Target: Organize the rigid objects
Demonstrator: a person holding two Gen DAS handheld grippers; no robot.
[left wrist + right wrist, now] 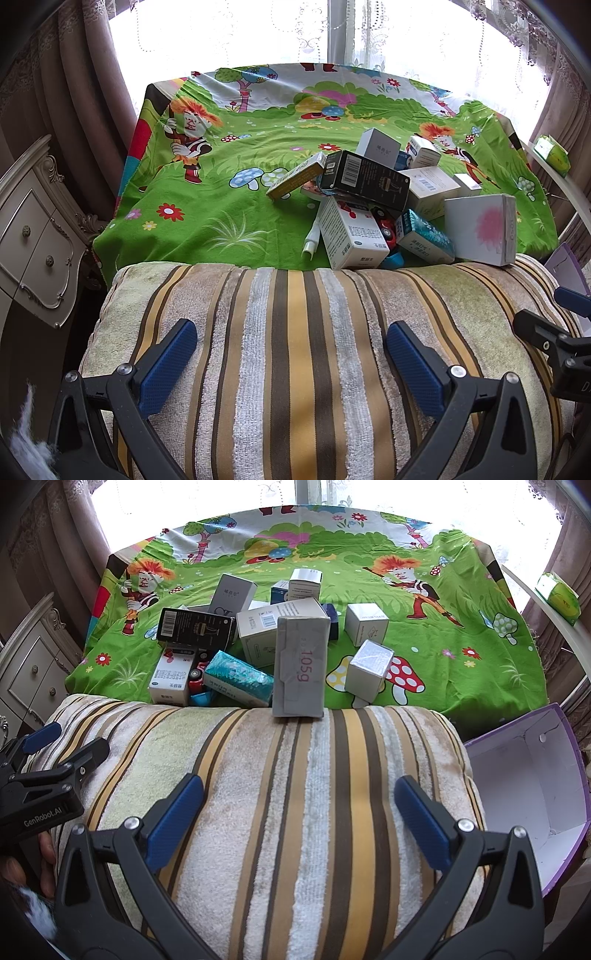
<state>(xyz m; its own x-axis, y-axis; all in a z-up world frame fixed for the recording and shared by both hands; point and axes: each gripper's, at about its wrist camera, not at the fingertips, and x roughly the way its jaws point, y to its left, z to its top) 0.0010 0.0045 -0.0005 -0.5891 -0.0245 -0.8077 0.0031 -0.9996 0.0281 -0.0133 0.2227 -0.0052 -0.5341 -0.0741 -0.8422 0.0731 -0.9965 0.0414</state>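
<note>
A pile of several small cartons lies on a green cartoon cloth (pixel 221 206) (pixel 461 672). It includes a black barcode box (pixel 365 181) (pixel 195 627), a white medicine box (pixel 351 236) (pixel 171 681), a teal box (pixel 424 236) (pixel 236 679), a grey box marked 105g (pixel 301 664) (pixel 480 229), a yellow box (pixel 295 179) and a red toy car (pixel 384 225) (pixel 195 675). My left gripper (pixel 291 365) and my right gripper (pixel 299 819) are both open and empty, over a striped cushion (pixel 295 350) (pixel 295 794), short of the pile.
An open purple box with a white inside (pixel 524 794) stands right of the cushion. A white drawer cabinet (pixel 33 236) is at the left. A green tissue pack (pixel 559 596) lies on a white ledge at the right. Curtains and a bright window are behind.
</note>
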